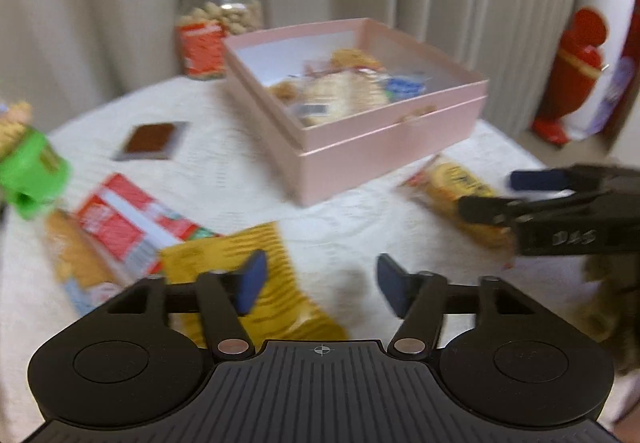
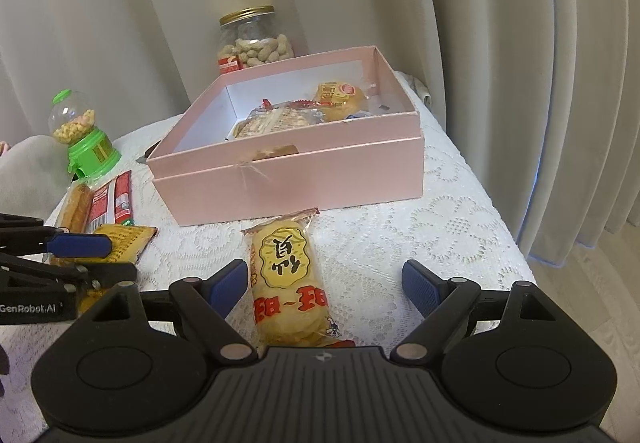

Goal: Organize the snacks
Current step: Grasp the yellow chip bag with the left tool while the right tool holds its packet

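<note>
Cream curtains behind a lace-covered bench. Going left to right in the right wrist view: green candy dispenser, a few loose packets, then the left tool, jaws apart and empty. Pink box mid-frame already has several snacks in it. Rice cracker pack lies just before it, between the wide-open right tool pads, ungripped. Roughly halfway, I'd guess.
</note>
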Action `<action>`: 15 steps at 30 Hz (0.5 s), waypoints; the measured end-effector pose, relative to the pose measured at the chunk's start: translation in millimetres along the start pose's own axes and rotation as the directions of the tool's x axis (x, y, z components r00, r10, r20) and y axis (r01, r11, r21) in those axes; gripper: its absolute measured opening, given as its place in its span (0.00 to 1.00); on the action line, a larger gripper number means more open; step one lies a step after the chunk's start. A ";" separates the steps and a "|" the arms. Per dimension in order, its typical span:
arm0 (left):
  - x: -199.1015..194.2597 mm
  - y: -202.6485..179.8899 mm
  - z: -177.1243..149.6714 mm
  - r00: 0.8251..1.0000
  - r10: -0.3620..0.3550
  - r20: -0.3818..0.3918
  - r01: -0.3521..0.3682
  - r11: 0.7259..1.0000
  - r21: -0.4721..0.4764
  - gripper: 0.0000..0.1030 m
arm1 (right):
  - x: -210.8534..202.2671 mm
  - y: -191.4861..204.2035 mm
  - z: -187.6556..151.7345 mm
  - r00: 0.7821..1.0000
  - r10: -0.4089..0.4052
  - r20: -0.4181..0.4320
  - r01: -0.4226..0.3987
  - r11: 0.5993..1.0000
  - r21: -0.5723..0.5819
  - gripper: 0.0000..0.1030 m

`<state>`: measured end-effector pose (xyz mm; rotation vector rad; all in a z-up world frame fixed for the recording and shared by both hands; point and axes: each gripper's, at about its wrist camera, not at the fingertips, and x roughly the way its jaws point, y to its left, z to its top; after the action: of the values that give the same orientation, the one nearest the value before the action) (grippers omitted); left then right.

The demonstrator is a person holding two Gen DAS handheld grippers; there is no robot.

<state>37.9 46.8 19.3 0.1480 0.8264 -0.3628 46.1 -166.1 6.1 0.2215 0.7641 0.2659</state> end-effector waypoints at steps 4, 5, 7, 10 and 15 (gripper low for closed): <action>-18.5 17.8 -6.2 0.998 -0.019 0.066 0.029 0.988 -0.152 0.65 | -0.3 -2.8 -0.2 1.000 0.005 0.003 -0.005 1.000 0.018 0.82; -24.4 23.6 -9.2 0.996 0.018 0.083 -0.002 0.982 -0.191 0.64 | -0.8 -3.7 -0.3 1.000 0.008 0.004 -0.008 1.000 0.021 0.82; -32.1 39.6 -16.1 0.992 0.099 0.081 -0.071 0.954 -0.291 0.63 | -1.1 -4.6 -0.5 1.000 0.014 0.007 -0.014 1.000 0.025 0.82; -20.5 53.1 -18.0 0.994 0.110 0.008 -0.101 0.934 -0.343 0.61 | 0.0 -3.8 -0.6 1.000 0.026 0.000 -0.026 1.000 0.016 0.82; 4.2 36.4 -9.9 0.998 0.047 -0.045 -0.058 0.956 -0.288 0.71 | 0.0 2.3 -1.6 1.000 0.027 -0.007 -0.027 0.999 -0.026 0.82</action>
<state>47.2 82.2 9.2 -0.0966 0.9019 -0.1861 44.6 -163.8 5.6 0.2065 0.7638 0.3021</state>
